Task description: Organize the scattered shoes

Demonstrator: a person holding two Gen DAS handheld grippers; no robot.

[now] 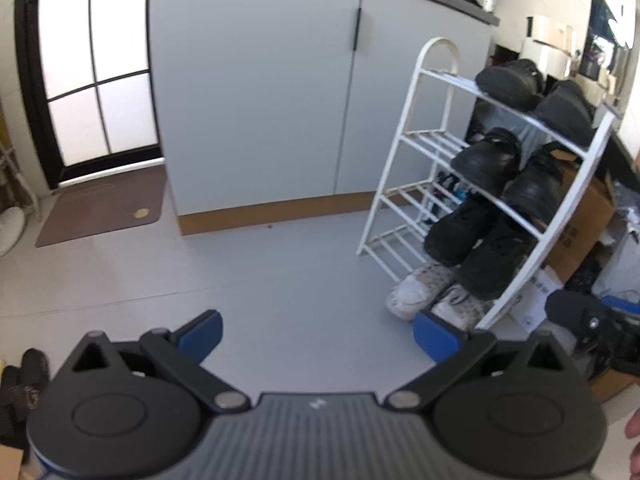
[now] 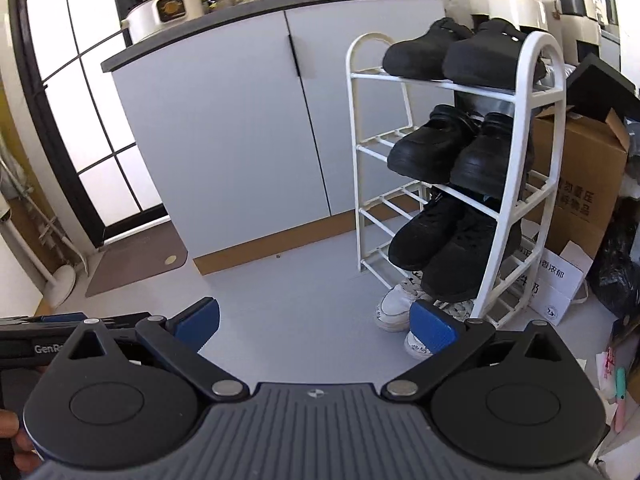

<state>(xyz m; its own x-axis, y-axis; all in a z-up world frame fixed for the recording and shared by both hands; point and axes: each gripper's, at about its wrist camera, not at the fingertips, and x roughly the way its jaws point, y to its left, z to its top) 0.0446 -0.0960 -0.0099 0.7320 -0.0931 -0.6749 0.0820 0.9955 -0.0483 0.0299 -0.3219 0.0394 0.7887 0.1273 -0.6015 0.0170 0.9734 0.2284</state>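
A white wire shoe rack (image 2: 516,184) (image 1: 404,168) stands on the grey floor against the cabinet. Three pairs of black shoes fill its upper shelves: top pair (image 2: 460,52), middle pair (image 2: 448,152), lower pair (image 2: 444,248). A white patterned pair of sneakers (image 2: 396,304) (image 1: 424,296) sits at the bottom, toes sticking out over the floor. My left gripper (image 1: 318,336) hangs open above bare floor, left of the rack. My right gripper (image 2: 316,330) is open too, empty, its right fingertip (image 2: 432,330) overlapping the white sneakers in view.
A grey two-door cabinet (image 2: 248,136) stands behind the rack, with a brown doormat (image 1: 104,208) by the glass door at left. Cardboard boxes (image 2: 580,176) and clutter crowd the rack's right side. Dark shoes (image 1: 24,380) lie at the far left floor edge.
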